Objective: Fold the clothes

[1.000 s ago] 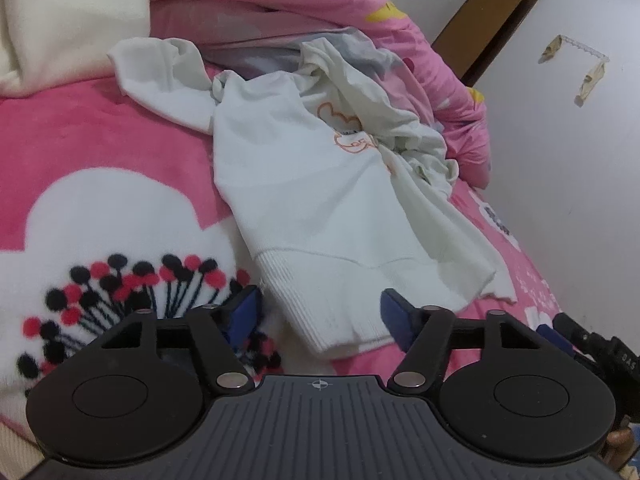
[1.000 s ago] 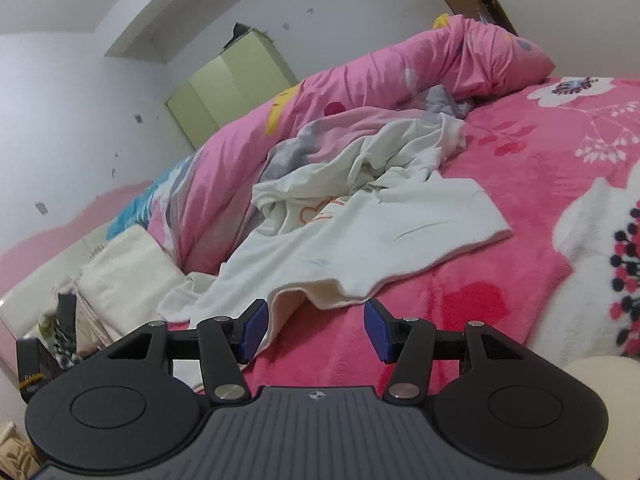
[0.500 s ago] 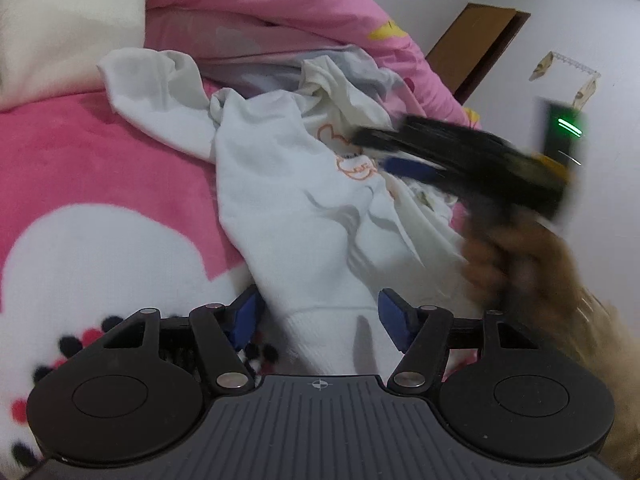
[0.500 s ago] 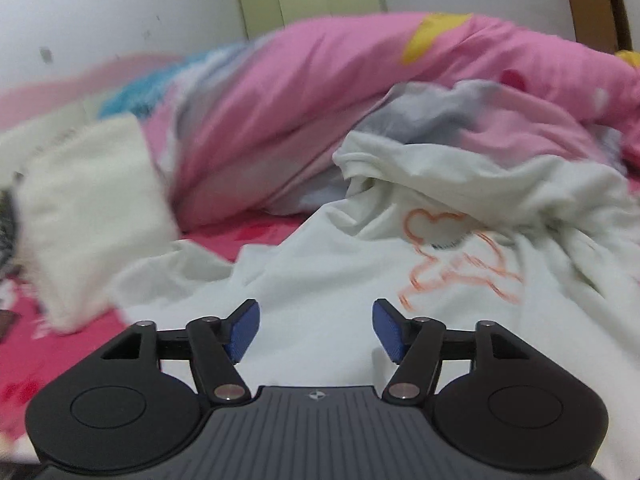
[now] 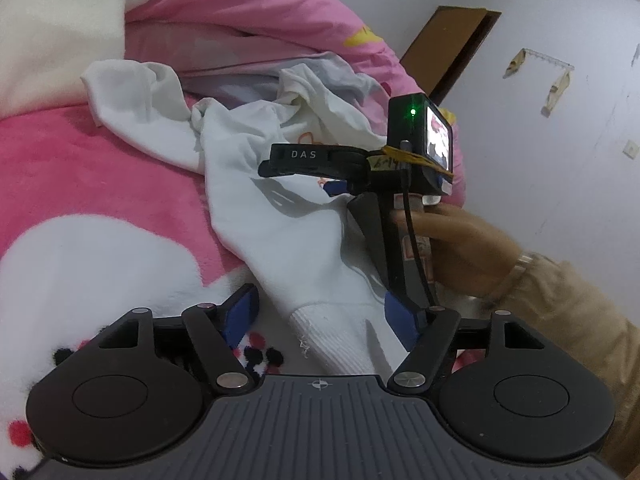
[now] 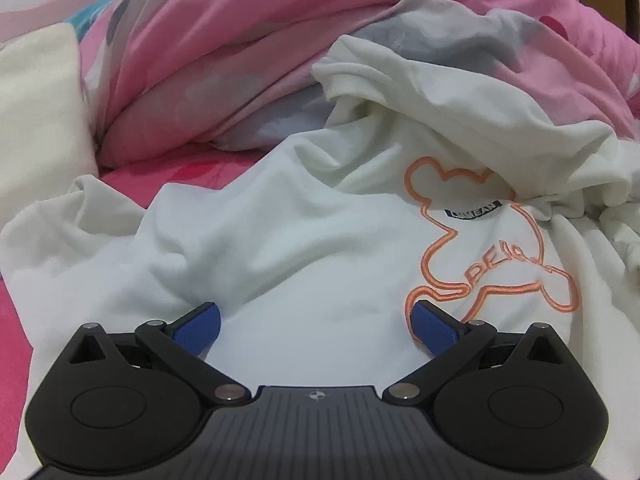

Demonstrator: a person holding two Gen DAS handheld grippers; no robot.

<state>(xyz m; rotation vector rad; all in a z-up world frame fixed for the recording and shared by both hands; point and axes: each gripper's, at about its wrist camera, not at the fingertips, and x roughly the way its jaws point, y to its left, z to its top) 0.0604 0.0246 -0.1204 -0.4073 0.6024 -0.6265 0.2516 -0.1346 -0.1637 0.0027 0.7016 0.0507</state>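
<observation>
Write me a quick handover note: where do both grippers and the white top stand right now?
Left gripper: jaws opening, straddling the ribbed hem of the white sweatshirt, not pinching it.
Right gripper: jaws opening wide over the sweatshirt's chest, beside the orange outline print; nothing held.
Sweatshirt lies crumpled on the pink blanket, a sleeve bunched toward the pink duvet.
Done: no fold visible. Left: spread flat, then fold.

A bedroom — pink blanket (image 5: 100,184), heaped duvet (image 6: 248,40), pillow (image 6: 36,120).
</observation>
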